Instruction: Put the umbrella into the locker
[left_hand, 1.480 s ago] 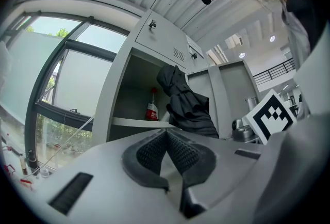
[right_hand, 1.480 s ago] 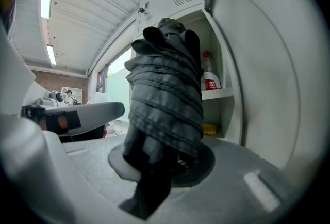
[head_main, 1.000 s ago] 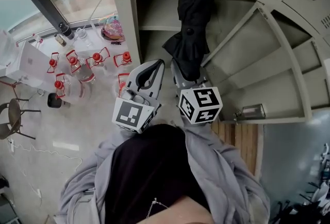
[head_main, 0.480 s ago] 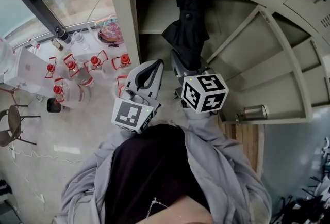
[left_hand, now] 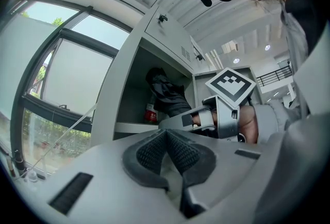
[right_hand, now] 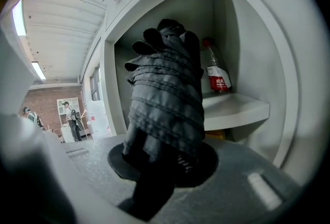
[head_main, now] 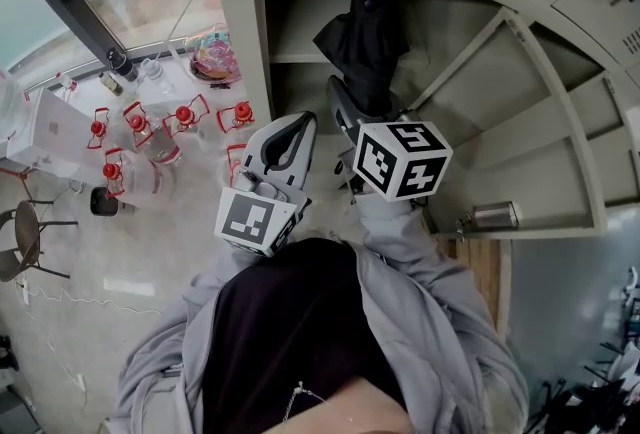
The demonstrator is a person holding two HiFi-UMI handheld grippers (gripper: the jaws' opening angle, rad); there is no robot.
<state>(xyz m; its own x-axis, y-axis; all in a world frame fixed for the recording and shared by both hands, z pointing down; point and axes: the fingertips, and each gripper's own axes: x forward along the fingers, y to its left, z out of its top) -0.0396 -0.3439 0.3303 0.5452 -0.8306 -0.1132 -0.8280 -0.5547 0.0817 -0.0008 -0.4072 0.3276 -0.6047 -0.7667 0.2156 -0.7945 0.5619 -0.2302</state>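
Black folded umbrella (head_main: 365, 42) sits upright with its top end already inside the open locker (head_main: 235, 42) and its bottom end pinched in the right tool (right_hand: 162, 163). In the right gripper view the pads are closed on the dark lower part, with the bunched cloth bulging above them.

Risks, as a judgement:
- The grip is low on a long, floppy thing, so the top could swing and tip.
- Loose cloth folds hang close to the shelf (right_hand: 234, 107) edge and could snag there if pushed in.
- A red-labelled bottle (right_hand: 216, 70) stands on that shelf just beside the umbrella, and a sideways nudge could knock it over.
- Letting go before the umbrella leans on a wall or the back could let it slide out of the opening.
- Locker door (head_main: 520, 122) stands open to the right and looks clear of the path.

Pose: the right arm, in a grey sleeve, reaches forward with its tool aimed into the opening and tilted slightly down. The left tool (head_main: 292, 127) is held back near the locker's left frame, roughly level, with its pads pressed together on nothing.
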